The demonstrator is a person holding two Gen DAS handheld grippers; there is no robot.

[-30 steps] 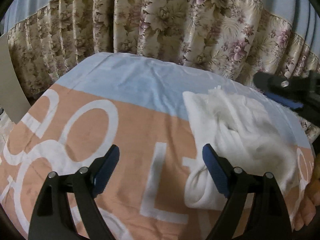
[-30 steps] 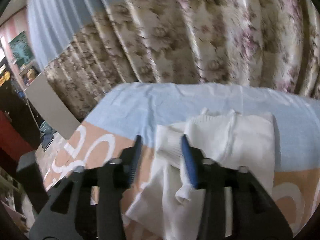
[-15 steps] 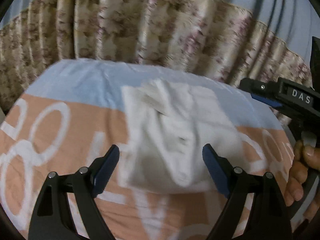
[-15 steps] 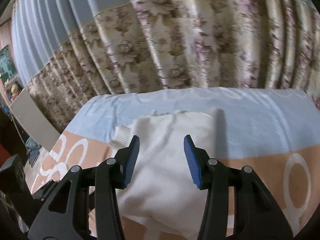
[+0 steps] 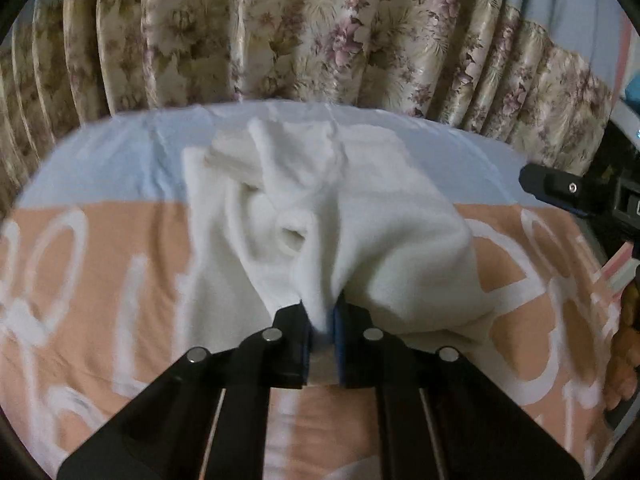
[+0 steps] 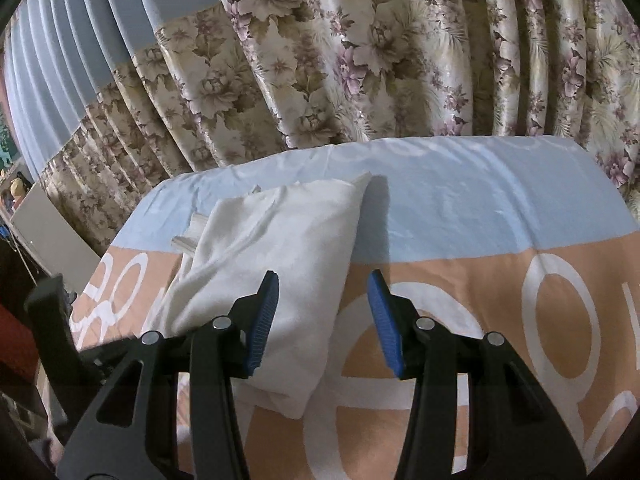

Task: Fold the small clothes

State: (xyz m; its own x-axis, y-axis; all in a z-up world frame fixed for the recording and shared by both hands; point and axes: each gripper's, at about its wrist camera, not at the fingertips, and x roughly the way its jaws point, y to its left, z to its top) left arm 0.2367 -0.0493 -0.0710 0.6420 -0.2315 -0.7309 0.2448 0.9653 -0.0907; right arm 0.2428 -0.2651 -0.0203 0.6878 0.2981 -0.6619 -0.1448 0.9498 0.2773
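Left gripper (image 5: 321, 320): pinched shut on the near edge of the white garment (image 5: 320, 216).
Right gripper (image 6: 323, 312): jaws apart, holding nothing, garment at its 10 o'clock.
Bedspread (image 6: 460, 280): peach and pale blue, garment lying on it.
Curtain (image 6: 360, 60): floral, at 12 o'clock behind the bed.

- The near hem of the white knitted garment (image 5: 360, 240) is hidden between the pads of the left tongs (image 5: 322, 326).
- The orange and light-blue printed bedsheet (image 5: 120, 240) is blurred in the left wrist view.
- A hand (image 5: 626, 364) is cut off by the right edge.
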